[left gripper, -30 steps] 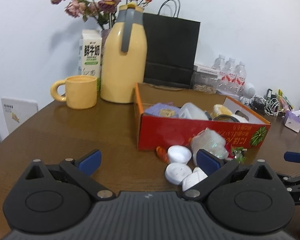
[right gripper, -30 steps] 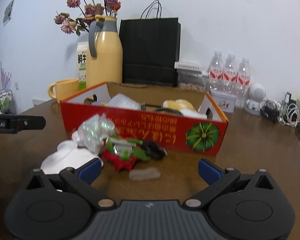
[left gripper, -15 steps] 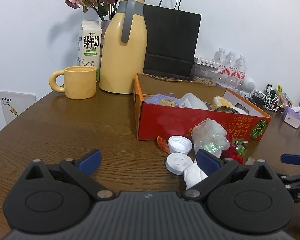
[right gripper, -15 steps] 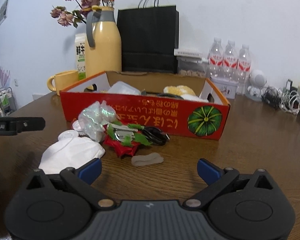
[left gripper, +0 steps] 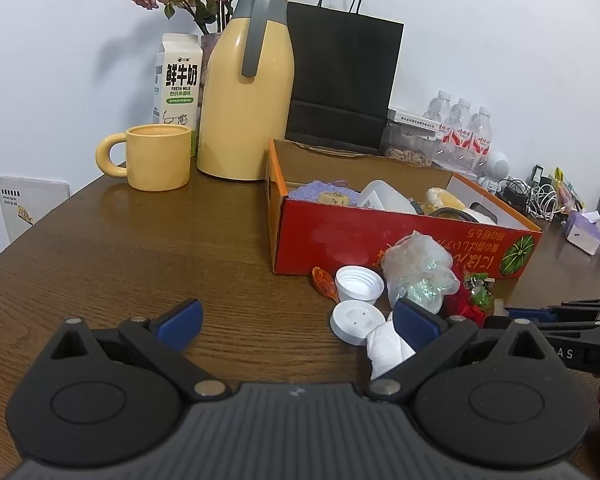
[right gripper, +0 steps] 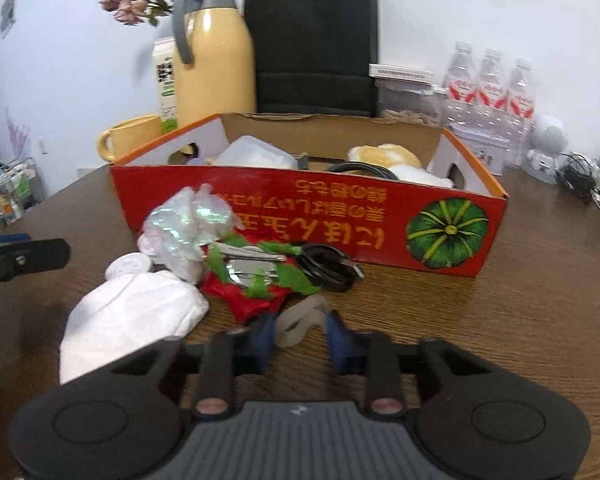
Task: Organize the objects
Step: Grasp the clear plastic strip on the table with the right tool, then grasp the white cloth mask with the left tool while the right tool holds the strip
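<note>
A translucent rubbery strip (right gripper: 300, 320) lies on the wooden table in front of the red cardboard box (right gripper: 300, 208). My right gripper (right gripper: 300, 338) is closing, and its blue pads touch the strip on both sides. Just beyond lie a red and green ornament (right gripper: 256, 284), a black cable (right gripper: 328, 266), a crumpled clear bag (right gripper: 188, 224) and a white cloth (right gripper: 132, 316). My left gripper (left gripper: 296, 318) stands open over bare table. Its right finger is beside the white cloth (left gripper: 388, 348) and two white lids (left gripper: 354, 316).
A yellow mug (left gripper: 158, 156), a yellow thermos jug (left gripper: 248, 92), a milk carton (left gripper: 178, 80) and a black paper bag (left gripper: 340, 80) stand behind the box. Water bottles (right gripper: 490, 84), a white toy robot (right gripper: 548, 148) and tangled cables (left gripper: 540, 196) are at the back right. The box holds several items.
My right gripper moved forward and down to the translucent strip, and its jaws went from wide apart to narrow around it. The left gripper stayed where it was.
</note>
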Demonstrator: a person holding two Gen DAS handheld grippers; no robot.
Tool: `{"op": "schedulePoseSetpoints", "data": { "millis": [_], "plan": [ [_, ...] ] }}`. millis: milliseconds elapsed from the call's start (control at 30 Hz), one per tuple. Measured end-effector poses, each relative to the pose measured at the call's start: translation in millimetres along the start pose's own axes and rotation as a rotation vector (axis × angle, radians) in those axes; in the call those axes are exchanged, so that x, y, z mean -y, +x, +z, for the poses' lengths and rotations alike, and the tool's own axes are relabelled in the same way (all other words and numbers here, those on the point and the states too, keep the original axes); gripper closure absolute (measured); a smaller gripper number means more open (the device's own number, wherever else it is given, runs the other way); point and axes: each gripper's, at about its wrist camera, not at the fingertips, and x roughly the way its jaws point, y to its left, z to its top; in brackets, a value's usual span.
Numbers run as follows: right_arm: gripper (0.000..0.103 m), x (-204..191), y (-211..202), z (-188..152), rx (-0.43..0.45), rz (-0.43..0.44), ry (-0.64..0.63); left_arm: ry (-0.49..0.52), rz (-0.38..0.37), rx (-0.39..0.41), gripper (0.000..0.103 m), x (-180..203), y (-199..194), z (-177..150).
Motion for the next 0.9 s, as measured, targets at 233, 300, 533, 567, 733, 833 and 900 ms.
{"op": "schedulePoseSetpoints", "data": {
  "millis": [233,300,533,567,733,833,900],
  "plan": [
    [0.096,0.9,-10.3,-0.7,0.049,-0.007,0.009,0.002,0.009,-0.008,0.000,0.8,2.2,-0.8],
    [0.096,2.1,-17.5,-1.8,0.092,-0.020,0.017,0.003,0.012,-0.011,0.000,1.2,2.9,-0.9],
    [0.096,-0.1,-34.4,-5.2,0.182,-0.050,0.009,0.008,0.019,-0.025,0.000,1.9,5.9,-2.1],
    [0.096,-0.3,-35.0,-5.2,0.186,-0.050,0.008,0.009,0.022,-0.027,0.000,2.3,6.3,-2.2],
    [0.096,-1.2,-36.8,-5.7,0.201,-0.049,0.007,0.016,0.032,-0.039,0.000,3.5,9.4,-3.4],
    [0.096,-0.9,-37.9,-6.2,0.207,-0.047,0.009,0.023,0.036,-0.047,0.000,4.9,10.3,-3.2],
    [0.096,-0.8,-38.5,-6.4,0.211,-0.048,0.012,0.028,0.028,-0.051,0.000,8.0,9.2,-1.8]
  ]
}}
